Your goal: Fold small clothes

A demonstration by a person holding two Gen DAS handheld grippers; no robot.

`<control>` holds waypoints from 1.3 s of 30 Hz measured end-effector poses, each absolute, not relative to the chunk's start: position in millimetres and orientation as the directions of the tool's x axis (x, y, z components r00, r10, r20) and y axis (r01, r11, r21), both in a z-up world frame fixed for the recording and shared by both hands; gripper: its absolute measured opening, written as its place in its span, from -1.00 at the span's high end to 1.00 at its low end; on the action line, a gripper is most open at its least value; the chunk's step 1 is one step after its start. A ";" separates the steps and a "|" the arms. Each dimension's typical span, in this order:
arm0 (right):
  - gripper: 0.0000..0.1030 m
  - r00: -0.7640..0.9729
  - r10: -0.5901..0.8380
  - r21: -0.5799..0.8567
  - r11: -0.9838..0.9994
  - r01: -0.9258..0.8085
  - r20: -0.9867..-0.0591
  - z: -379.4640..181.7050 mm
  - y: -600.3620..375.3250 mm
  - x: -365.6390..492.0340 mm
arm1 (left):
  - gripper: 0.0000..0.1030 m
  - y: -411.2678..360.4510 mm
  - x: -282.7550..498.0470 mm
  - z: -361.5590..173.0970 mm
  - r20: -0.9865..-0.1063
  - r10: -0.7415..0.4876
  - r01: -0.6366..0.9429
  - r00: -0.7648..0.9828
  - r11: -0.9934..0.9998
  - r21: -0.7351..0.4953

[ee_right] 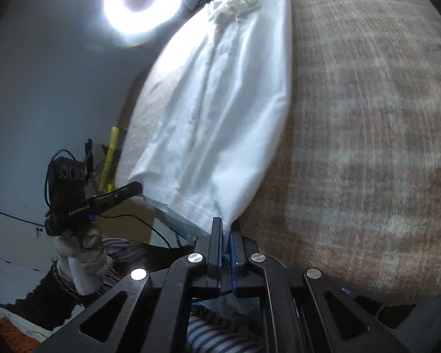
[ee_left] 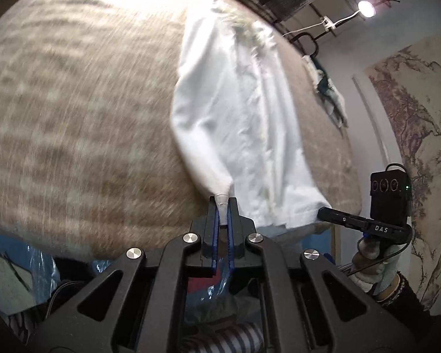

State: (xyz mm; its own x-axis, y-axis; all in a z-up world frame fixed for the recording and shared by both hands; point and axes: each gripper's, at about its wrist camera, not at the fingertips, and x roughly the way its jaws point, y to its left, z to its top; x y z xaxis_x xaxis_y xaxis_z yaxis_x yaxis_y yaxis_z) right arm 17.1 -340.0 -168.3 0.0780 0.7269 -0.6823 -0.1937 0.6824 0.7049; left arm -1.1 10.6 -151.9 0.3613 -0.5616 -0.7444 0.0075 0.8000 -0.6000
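Your left gripper (ee_left: 223, 206) and right gripper (ee_right: 225, 226) are each clamped on a near corner of the white garment (ee_left: 238, 111), which stretches ahead of the fingers over the woven mat (ee_left: 73, 117). Treat it as light, limp cloth — grip hems and corners, keeping both corners taut.
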 end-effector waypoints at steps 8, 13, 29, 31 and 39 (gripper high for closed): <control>0.98 0.156 0.753 0.729 0.658 -0.189 -0.639 -144.6 -349.9 56.1 | 0.96 9.5 45.3 -129.9 -0.721 -0.556 0.015 0.413 0.796 -0.605; 0.98 0.200 0.750 0.727 0.661 -0.185 -0.630 -137.4 -352.6 88.5 | 0.96 13.4 76.6 -130.2 -0.725 -0.535 0.000 0.434 0.804 -0.594; 0.98 0.239 0.675 0.671 0.733 -0.112 -0.698 -161.8 -343.7 154.0 | 0.95 16.4 139.8 -164.9 -0.759 -0.496 -0.066 0.421 0.818 -0.571; 0.97 0.239 0.676 0.673 0.732 -0.105 -0.697 -165.5 -344.0 157.7 | 0.95 15.5 143.1 -164.5 -0.763 -0.481 -0.063 0.431 0.828 -0.557; 0.40 0.280 0.610 0.585 0.792 -0.176 -0.741 -152.2 -343.3 158.1 | 0.61 23.2 138.2 -143.8 -0.746 -0.454 -0.018 0.487 0.849 -0.528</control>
